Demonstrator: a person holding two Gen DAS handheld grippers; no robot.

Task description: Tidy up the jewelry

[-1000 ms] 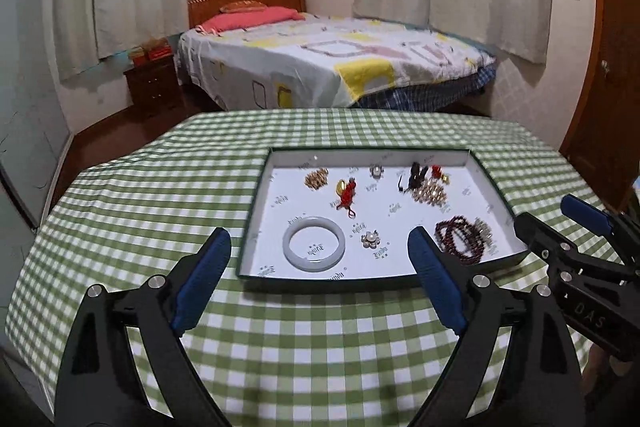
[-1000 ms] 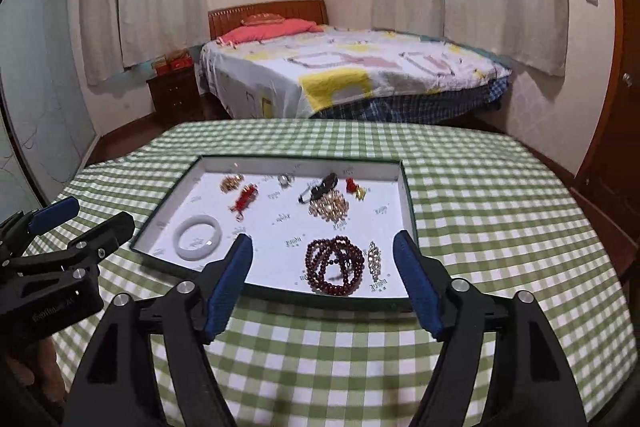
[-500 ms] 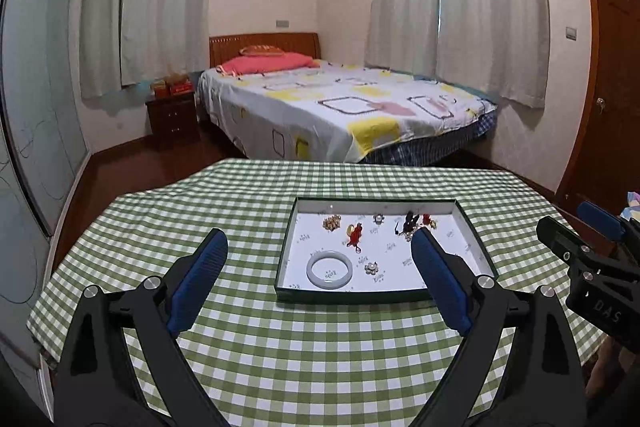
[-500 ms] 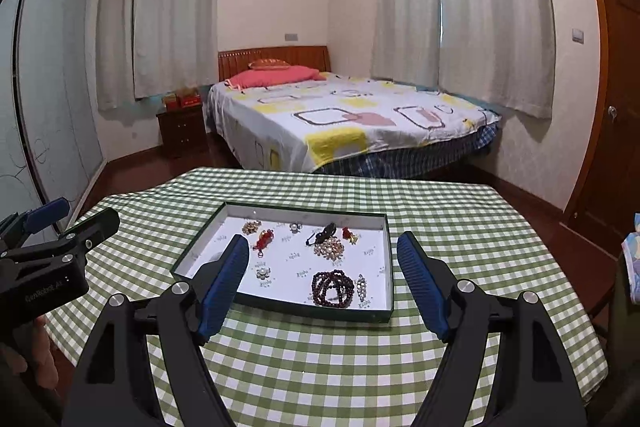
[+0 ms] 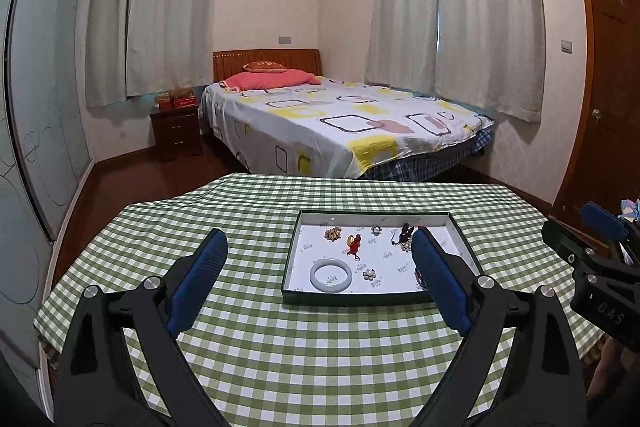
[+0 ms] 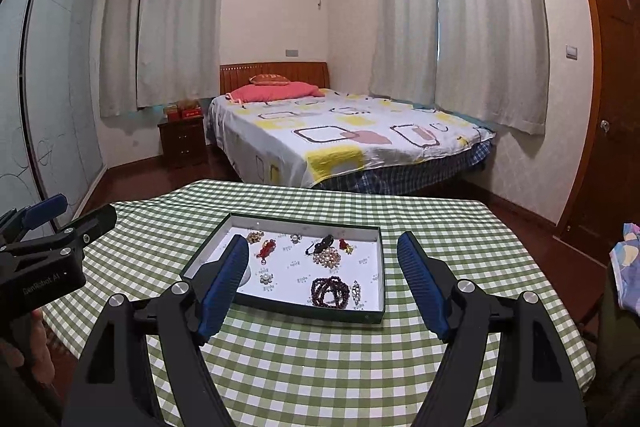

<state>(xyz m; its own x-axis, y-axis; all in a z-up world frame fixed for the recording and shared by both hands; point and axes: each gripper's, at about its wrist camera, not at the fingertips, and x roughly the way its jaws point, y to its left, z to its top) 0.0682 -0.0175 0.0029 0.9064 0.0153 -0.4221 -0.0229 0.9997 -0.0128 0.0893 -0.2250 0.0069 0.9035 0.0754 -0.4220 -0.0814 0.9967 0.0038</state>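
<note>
Jewelry tray (image 6: 374, 269), dark-rimmed, white-lined: lay on green checked tablecloth (image 6: 320, 355). Contents: pale bangle (image 5: 331, 275), dark red bead bracelet (image 6: 331, 291), small charms. Left gripper (image 5: 320, 283) and right gripper (image 6: 322, 283) hovered before it, jaws wide apart, nothing held.

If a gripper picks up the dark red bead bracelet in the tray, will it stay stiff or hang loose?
The dark red bead bracelet lies as several coiled loops of small beads, so it is probably strung and would likely sag and uncoil when lifted. The round beads may slip between flat pads. Pushed, it would probably slide and bunch up on the tray floor rather than roll.
</note>
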